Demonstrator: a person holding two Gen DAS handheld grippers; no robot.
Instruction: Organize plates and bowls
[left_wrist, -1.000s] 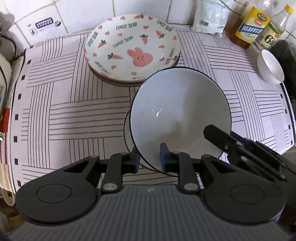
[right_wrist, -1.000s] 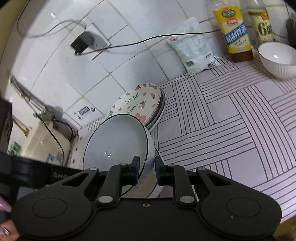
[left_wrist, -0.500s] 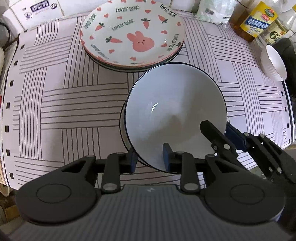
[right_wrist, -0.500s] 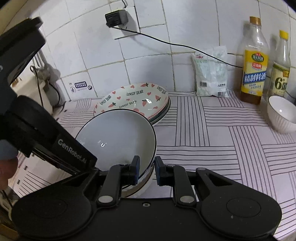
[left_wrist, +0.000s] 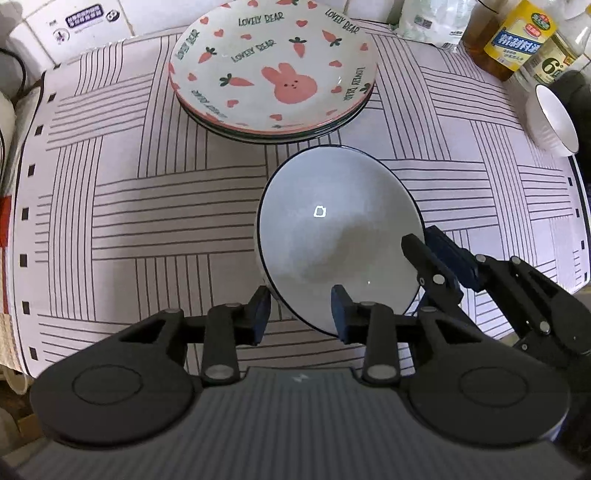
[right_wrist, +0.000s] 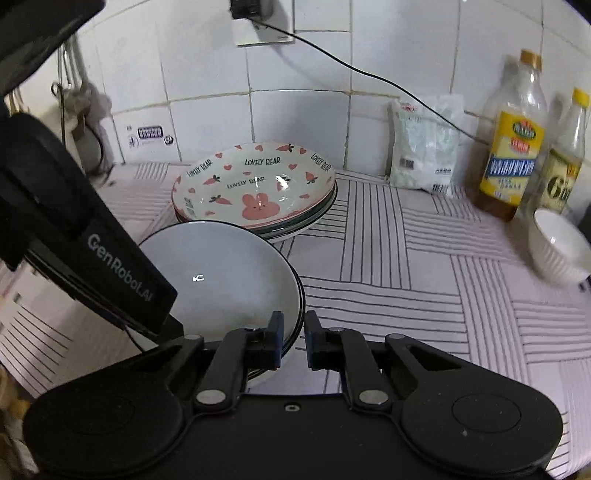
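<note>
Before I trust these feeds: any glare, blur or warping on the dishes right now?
Left wrist view: small lamp glint inside the dark-rimmed bowl, shadowed near the right gripper; fisheye bends the striped cloth. Right wrist view: glints on the bunny plate; the small white bowl is smeared at the edge.

Left gripper (left_wrist: 300, 314) jaws parted — right gripper (right_wrist: 293, 341) jaws pinched close.

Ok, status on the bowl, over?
Left gripper open, jaws astride near rim. Right gripper shut on grey bowl rim. Bowl nested on another. Rabbit plates just behind.
</note>
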